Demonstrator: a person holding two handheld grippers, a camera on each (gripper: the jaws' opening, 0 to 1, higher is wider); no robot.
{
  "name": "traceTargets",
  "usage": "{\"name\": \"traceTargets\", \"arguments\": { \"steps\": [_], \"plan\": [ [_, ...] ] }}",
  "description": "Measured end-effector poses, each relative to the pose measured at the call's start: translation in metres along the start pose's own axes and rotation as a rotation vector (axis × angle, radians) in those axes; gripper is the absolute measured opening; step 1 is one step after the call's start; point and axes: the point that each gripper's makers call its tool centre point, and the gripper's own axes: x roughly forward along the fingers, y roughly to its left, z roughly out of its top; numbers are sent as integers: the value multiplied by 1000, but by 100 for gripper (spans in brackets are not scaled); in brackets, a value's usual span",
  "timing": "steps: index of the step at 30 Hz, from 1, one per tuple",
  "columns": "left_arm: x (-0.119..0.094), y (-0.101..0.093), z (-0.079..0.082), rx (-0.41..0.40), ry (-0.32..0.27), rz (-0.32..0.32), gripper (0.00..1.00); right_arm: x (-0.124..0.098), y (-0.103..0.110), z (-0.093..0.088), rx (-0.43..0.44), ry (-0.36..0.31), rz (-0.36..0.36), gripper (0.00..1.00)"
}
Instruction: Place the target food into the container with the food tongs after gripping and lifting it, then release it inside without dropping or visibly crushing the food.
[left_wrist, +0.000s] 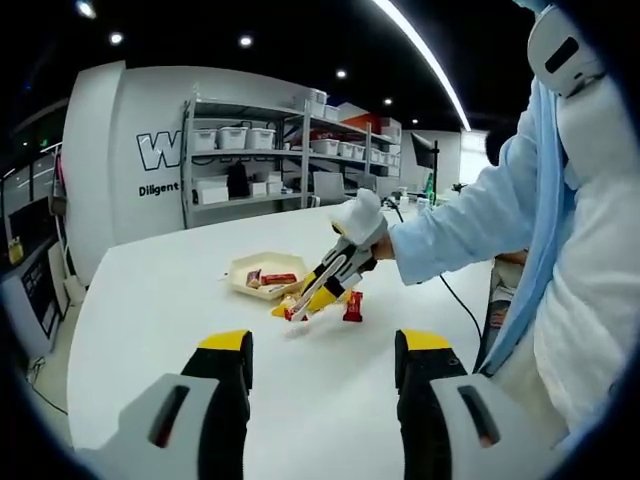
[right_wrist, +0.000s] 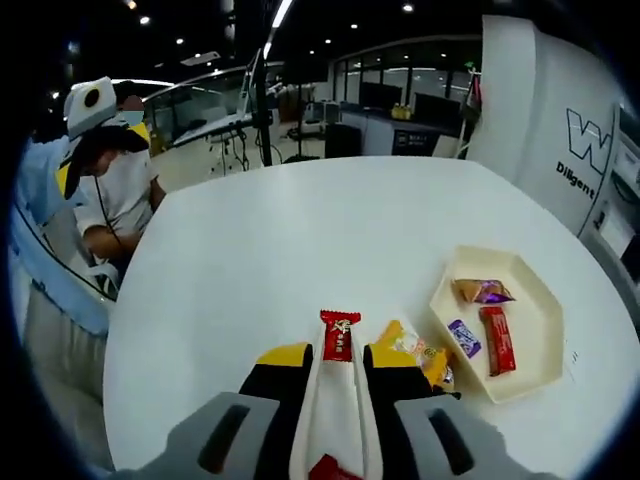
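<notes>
A red snack packet (right_wrist: 338, 335) lies on the white table (right_wrist: 300, 230), just past the tips of white food tongs (right_wrist: 336, 410). My right gripper (right_wrist: 340, 360) is shut on the tongs. A yellow-orange packet (right_wrist: 415, 352) lies to the right of the tongs. The cream hexagonal tray (right_wrist: 535, 300) holds a red bar (right_wrist: 497, 340) and two purple packets. In the left gripper view the right gripper (left_wrist: 322, 288) leans down over the red packet (left_wrist: 352, 306) beside the tray (left_wrist: 238, 270). I cannot tell whether the tongs touch the packet. My left gripper (left_wrist: 325, 360) hangs open, well short of these.
A person in a light blue sleeve (left_wrist: 470, 225) stands at the table's right side. Metal shelves (left_wrist: 290, 150) with white bins line the far wall. The table edge (right_wrist: 130, 330) curves away on the left. A wide stretch of bare tabletop lies beyond the packets.
</notes>
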Motion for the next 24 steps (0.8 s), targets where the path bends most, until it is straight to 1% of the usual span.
{"name": "traceTargets", "arguments": {
  "steps": [5, 8, 18, 19, 20, 24],
  "plan": [
    [1, -2, 2, 4, -2, -5, 55, -14, -19, 12, 20, -37, -43, 13],
    [1, -2, 2, 5, -2, -5, 55, -21, -31, 17, 27, -48, -67, 13],
    [-1, -1, 0, 3, -2, -5, 55, -44, -76, 31, 40, -69, -142, 13],
    [-1, -1, 0, 2, -1, -5, 55, -45, -78, 32, 41, -69, -145, 13],
    [-1, 0, 0, 2, -1, -4, 55, -47, -87, 34, 40, -72, -159, 13],
    [-1, 0, 0, 2, -1, -2, 55, -53, -91, 39, 50, -73, -177, 13]
  ]
}}
